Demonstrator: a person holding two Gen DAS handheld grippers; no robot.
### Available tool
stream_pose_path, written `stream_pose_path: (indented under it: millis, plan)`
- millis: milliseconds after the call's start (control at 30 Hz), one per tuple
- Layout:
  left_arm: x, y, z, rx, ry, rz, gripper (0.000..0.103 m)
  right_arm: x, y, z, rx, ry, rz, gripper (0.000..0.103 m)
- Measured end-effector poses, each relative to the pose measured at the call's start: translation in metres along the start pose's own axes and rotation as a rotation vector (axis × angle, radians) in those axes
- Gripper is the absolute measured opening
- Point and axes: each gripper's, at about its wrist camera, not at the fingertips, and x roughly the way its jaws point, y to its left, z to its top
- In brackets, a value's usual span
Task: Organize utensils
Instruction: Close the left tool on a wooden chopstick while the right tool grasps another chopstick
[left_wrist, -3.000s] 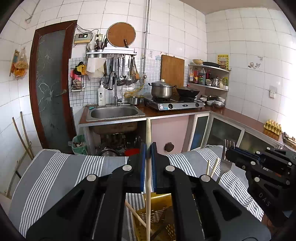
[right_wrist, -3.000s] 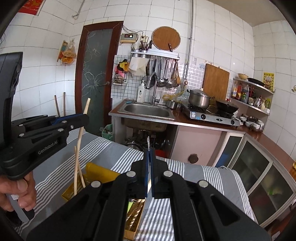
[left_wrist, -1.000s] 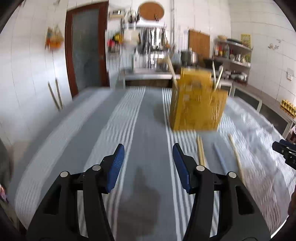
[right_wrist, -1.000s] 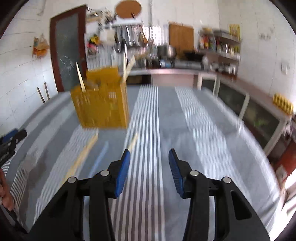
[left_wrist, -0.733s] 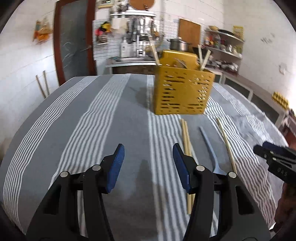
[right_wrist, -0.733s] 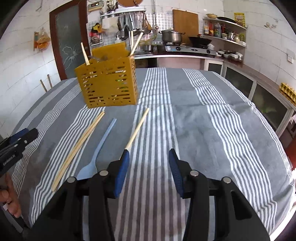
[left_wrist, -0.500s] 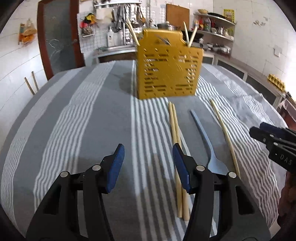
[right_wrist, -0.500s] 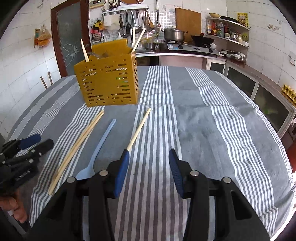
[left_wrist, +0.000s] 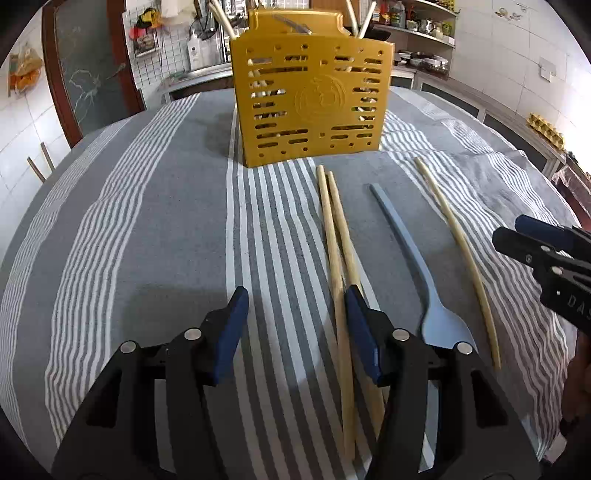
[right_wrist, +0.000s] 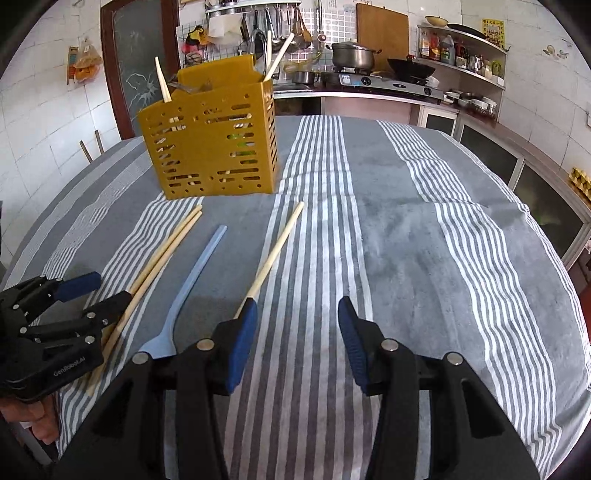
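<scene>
- Our left gripper (left_wrist: 293, 325) stands with its jaws apart and nothing between the pads; its right-hand pad sits just over the near part of the pair of pale wooden chopsticks (left_wrist: 334, 236) lying side by side on the grey-and-white striped tablecloth (left_wrist: 147, 240).
- Our right gripper (right_wrist: 295, 332) is likewise spread and empty, its left-hand pad right at the near end of the single pale wooden chopstick (right_wrist: 275, 251).
- The light blue plastic fork (left_wrist: 402, 243) lies between the pair and the single stick, tines toward us; all four loose pieces lie just in front of the yellow slotted plastic utensil basket (left_wrist: 310, 99), which already holds some sticks upright.
- We judge the main risk is closing off-centre: each stick lies under one pad, not in the gap, so a pad could push it sideways or roll it.
- The paired sticks touch, so we might pinch only one and drag the other.
- Thin sticks flat on soft cloth invite snagging a fold instead.
- Our two grippers work near each other and could collide.
</scene>
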Motion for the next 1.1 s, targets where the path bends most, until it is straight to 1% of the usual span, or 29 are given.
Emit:
stream_pose_path:
  millis: [133,233,367,567,600,667,733,833,900,1000,1100]
  plan:
    - [0.013,-0.002,0.012,0.008,0.016,0.023,0.054,0.014,0.003,0.009,0.006,0.033,-0.021,0.045]
    - [0.024,-0.004,0.025,0.011,0.029,0.035,0.054,0.026,0.005,0.019,0.019,0.057,-0.016,0.045]
    - [0.042,0.003,0.046,-0.01,0.055,0.029,0.055,0.041,0.011,0.036,0.028,0.074,-0.013,0.045]
    - [0.06,0.012,0.066,-0.049,0.069,0.054,0.055,0.076,0.021,0.055,0.029,0.133,-0.052,0.045]
    - [0.062,0.015,0.068,-0.058,0.07,0.052,0.057,0.079,0.021,0.056,0.028,0.136,-0.054,0.045]
    - [0.063,0.022,0.07,-0.076,0.077,0.036,0.058,0.083,0.024,0.06,0.011,0.146,-0.06,0.044]
    - [0.061,0.026,0.067,-0.084,0.079,0.051,0.057,0.086,0.025,0.062,-0.004,0.162,-0.049,0.038]
    - [0.056,0.027,0.063,-0.094,0.088,0.046,0.055,0.087,0.023,0.065,0.001,0.174,-0.036,0.032]
    - [0.053,0.027,0.059,-0.103,0.106,0.011,0.054,0.087,0.024,0.065,0.001,0.176,-0.028,0.031]
    - [0.051,0.024,0.061,-0.088,0.128,-0.025,0.056,0.089,0.023,0.067,0.002,0.177,-0.016,0.031]
    - [0.062,0.024,0.072,-0.043,0.137,0.0,0.058,0.092,0.021,0.07,0.003,0.178,-0.014,0.031]
